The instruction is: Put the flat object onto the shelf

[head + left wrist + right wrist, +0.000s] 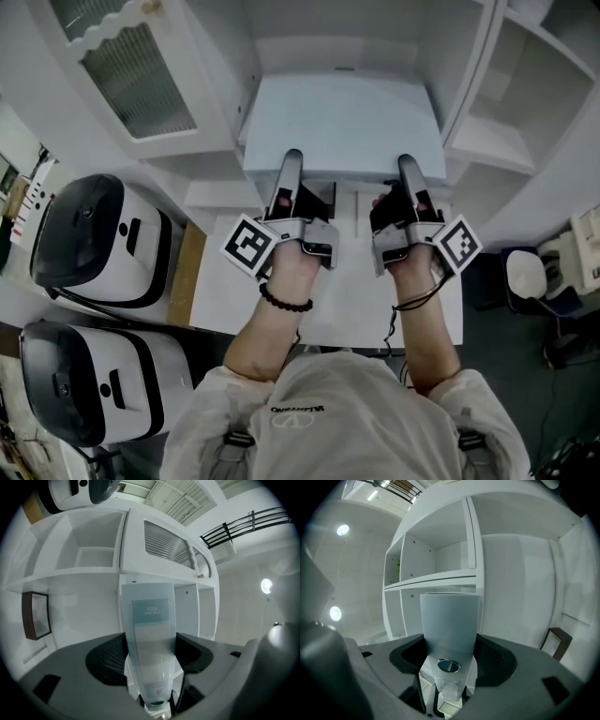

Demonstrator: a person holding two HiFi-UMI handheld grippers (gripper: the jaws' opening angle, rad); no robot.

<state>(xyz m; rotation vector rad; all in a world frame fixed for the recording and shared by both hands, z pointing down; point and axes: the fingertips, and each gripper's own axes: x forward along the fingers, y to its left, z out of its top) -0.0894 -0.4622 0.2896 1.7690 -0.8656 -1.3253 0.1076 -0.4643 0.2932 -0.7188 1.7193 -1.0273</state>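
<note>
Arms out forward, side by side, tongs tilted slightly up. My left gripper (290, 171) and right gripper (410, 174) both clamp the flat object (342, 120) at its near edge, raised in front of the shelf (489, 142).

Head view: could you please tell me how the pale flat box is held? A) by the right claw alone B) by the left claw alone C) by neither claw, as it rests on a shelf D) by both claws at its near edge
D: the left claw and the right claw each grip the near edge of the flat box, side by side.
</note>
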